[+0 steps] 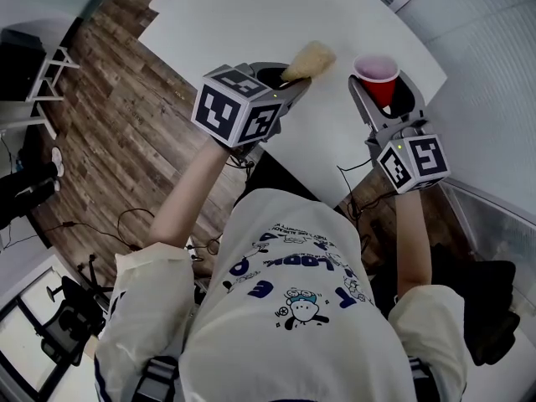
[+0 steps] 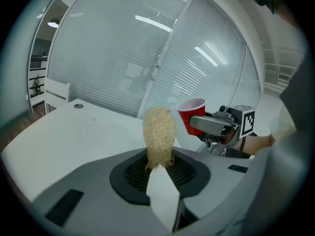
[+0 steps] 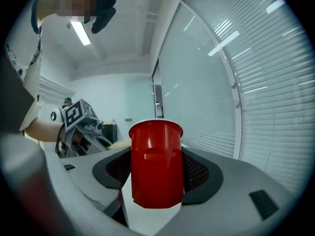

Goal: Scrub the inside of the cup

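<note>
Seen from the head camera, two handheld grippers are raised over a white table (image 1: pixel 243 23) that fills the frame from 11 to 1 o'clock. A red cup (image 1: pixel 376 70) is clamped between the jaws of the right gripper (image 1: pixel 381 95), at about 1 o'clock from the frame's centre. The cup is held upright, clear of the tabletop, with its open mouth turned up toward the camera. In the right gripper view, the cup's wall is seen pressed by a pad on each side.

A tan, fibrous scrubber (image 1: pixel 308 59) is gripped at its lower end by the left gripper (image 1: pixel 291 77), at about 12 o'clock. In the left gripper view, the jaws are closed narrowly on the wad, and most of it stands above them.

The scrubber is held near the cup, at the cup's 9 o'clock, and the two are not touching. Nothing is seen inside the cup.

A wooden floor (image 1: pixel 117 124) is visible at 9 o'clock, and the person's white printed shirt (image 1: pixel 293 308) at 6 o'clock.
</note>
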Demonstrator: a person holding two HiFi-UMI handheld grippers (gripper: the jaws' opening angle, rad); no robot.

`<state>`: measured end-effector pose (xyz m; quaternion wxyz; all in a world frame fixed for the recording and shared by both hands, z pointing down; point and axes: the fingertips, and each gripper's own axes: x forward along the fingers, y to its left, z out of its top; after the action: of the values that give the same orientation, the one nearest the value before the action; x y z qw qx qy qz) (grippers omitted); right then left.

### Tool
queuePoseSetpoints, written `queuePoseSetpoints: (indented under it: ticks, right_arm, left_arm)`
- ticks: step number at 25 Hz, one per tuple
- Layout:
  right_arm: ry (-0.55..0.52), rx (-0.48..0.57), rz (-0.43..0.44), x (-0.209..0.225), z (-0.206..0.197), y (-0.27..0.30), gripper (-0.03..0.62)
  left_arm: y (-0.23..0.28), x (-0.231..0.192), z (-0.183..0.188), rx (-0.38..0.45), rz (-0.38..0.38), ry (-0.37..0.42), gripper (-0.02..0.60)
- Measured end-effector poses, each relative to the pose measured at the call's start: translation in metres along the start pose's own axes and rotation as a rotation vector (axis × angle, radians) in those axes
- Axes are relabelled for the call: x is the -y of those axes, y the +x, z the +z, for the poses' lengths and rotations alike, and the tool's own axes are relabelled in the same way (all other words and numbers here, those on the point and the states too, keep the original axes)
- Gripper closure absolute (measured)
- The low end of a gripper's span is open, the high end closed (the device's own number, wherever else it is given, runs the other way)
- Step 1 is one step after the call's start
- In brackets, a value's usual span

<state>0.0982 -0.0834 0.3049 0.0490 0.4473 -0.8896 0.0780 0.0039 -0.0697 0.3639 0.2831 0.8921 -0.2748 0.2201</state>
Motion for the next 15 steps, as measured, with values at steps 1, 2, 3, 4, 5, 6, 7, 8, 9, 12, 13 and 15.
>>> queuePoseSetpoints:
  ticks: [1, 2, 3, 4, 5, 6, 7, 8, 9, 12, 13, 15]
  right_arm:
    - [0.031, 0.017, -0.014, 0.001, 0.002, 0.001, 0.307]
    - [0.061, 0.034, -0.028, 0.003, 0.005, 0.001, 0.306]
    - [0.090, 0.048, -0.042, 0.005, 0.007, 0.001, 0.307]
    - [0.115, 0.061, -0.054, 0.006, 0.008, 0.000, 0.306]
    - [0.132, 0.071, -0.065, 0.008, 0.008, 0.000, 0.306]
    - [0.141, 0.077, -0.075, 0.009, 0.007, -0.001, 0.306]
    - [0.144, 0.081, -0.084, 0.009, 0.006, -0.001, 0.306]
    - [0.147, 0.084, -0.093, 0.010, 0.006, -0.002, 0.306]
    - [0.153, 0.088, -0.102, 0.010, 0.005, -0.002, 0.306]
    - [0.176, 0.102, -0.121, 0.010, 0.001, -0.004, 0.306]
    - [0.175, 0.106, -0.119, 0.008, -0.001, -0.005, 0.306]
    - [0.161, 0.108, -0.111, 0.002, -0.005, -0.006, 0.306]
  left_arm:
    - [0.000, -0.001, 0.002, 0.011, 0.001, -0.005, 0.479]
    - [-0.001, -0.001, 0.004, 0.024, 0.002, -0.013, 0.479]
    - [-0.001, -0.001, 0.006, 0.038, 0.006, -0.018, 0.479]
    - [-0.002, -0.002, 0.008, 0.054, 0.016, -0.019, 0.479]
    - [-0.003, -0.004, 0.009, 0.073, 0.032, -0.014, 0.479]
    - [-0.004, -0.005, 0.011, 0.093, 0.051, -0.005, 0.479]
    - [-0.004, -0.007, 0.013, 0.114, 0.072, 0.007, 0.479]
    - [-0.005, -0.008, 0.015, 0.136, 0.092, 0.016, 0.479]
    - [-0.007, -0.010, 0.017, 0.160, 0.110, 0.019, 0.479]
    - [-0.010, -0.013, 0.021, 0.232, 0.163, 0.006, 0.479]
    - [-0.011, -0.014, 0.023, 0.256, 0.181, 0.008, 0.479]
    - [-0.013, -0.014, 0.023, 0.297, 0.220, 0.035, 0.479]
